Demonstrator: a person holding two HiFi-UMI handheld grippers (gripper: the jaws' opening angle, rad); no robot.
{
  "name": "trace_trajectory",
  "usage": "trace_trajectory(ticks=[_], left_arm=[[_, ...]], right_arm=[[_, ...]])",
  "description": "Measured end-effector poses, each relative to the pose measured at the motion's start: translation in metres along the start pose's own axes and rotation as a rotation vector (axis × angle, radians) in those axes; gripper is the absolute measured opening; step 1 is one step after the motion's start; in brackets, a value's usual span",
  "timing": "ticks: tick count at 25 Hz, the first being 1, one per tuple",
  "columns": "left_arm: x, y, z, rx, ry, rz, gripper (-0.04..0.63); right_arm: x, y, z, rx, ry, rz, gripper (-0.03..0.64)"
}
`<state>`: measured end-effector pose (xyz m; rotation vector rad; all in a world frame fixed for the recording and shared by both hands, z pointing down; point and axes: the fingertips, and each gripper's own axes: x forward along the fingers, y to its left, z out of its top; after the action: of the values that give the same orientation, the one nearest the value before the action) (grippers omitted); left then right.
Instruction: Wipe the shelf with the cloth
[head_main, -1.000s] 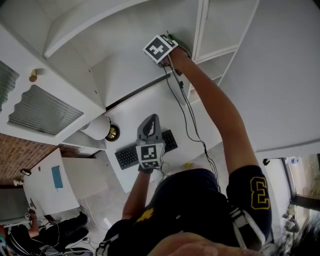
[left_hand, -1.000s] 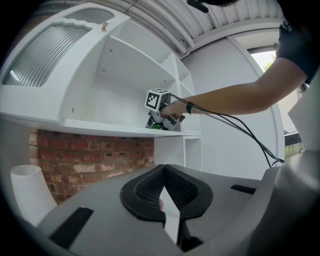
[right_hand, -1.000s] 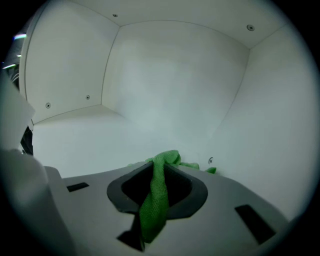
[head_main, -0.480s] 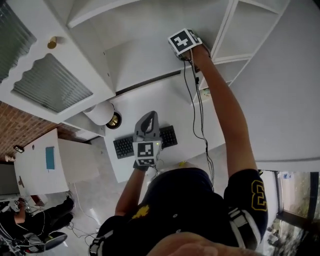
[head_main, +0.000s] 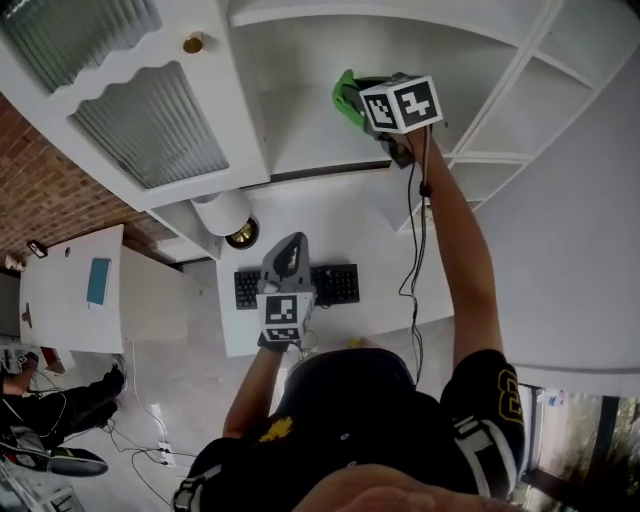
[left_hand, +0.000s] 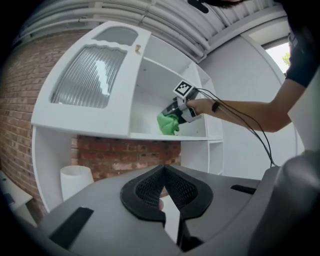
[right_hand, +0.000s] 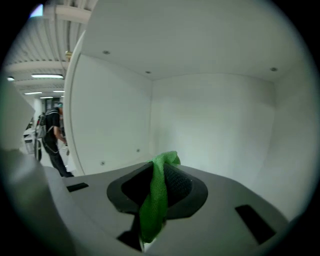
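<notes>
Against the brick wall (left_hand: 125, 160), a tall white shelf (head_main: 300, 110) of several compartments, with a ribbed-glass door (head_main: 150, 125) swung wide at its left. Below, a white tabletop (head_main: 370, 215). From the bottom of the head view, a person's right arm (head_main: 462, 270) stretched up to the middle compartment. On the tabletop, a black keyboard (head_main: 340, 284) and, near the back corner, a white cylinder (head_main: 222, 210). In front of the keyboard in the head view, left tongs (left_hand: 163, 170) held level and aimed at the shelf, clenched tip to tip on nothing. Up at the compartment, right tongs (right_hand: 161, 182) clenched on a green cloth (right_hand: 154, 210), with one fold pinched between the pads and the rest bunched and hanging. Cloth inside that compartment, low over its board near the front edge; touching or just clear, impossible to tell.
</notes>
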<state>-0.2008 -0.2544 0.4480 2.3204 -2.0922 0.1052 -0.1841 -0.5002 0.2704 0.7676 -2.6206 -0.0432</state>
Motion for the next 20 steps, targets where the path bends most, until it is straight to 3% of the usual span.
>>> trace_trajectory(ticks=[2, 4, 7, 10, 14, 17, 20], left_arm=[[-0.006, 0.005, 0.005, 0.001, -0.011, 0.017, 0.018], [-0.013, 0.006, 0.008, -0.006, -0.016, 0.030, 0.018], [-0.021, 0.012, 0.009, -0.014, -0.009, 0.054, 0.018], [-0.026, 0.020, 0.008, -0.026, 0.000, 0.083, 0.018], [-0.031, 0.025, 0.008, -0.035, 0.001, 0.101, 0.018], [-0.028, 0.024, 0.004, -0.039, 0.006, 0.097, 0.018], [-0.020, 0.019, 0.005, -0.035, -0.001, 0.078, 0.018]], right_arm=[[0.016, 0.050, 0.010, -0.067, -0.016, 0.127, 0.061], [0.028, 0.095, 0.008, -0.203, -0.014, 0.219, 0.063], [0.048, 0.138, -0.006, -0.389, 0.028, 0.291, 0.063], [0.064, 0.161, -0.019, -0.440, 0.104, 0.361, 0.061], [0.071, 0.162, -0.027, -0.451, 0.165, 0.386, 0.060], [0.075, 0.167, -0.038, -0.546, 0.194, 0.341, 0.060], [0.075, 0.168, -0.040, -0.554, 0.190, 0.314, 0.058]])
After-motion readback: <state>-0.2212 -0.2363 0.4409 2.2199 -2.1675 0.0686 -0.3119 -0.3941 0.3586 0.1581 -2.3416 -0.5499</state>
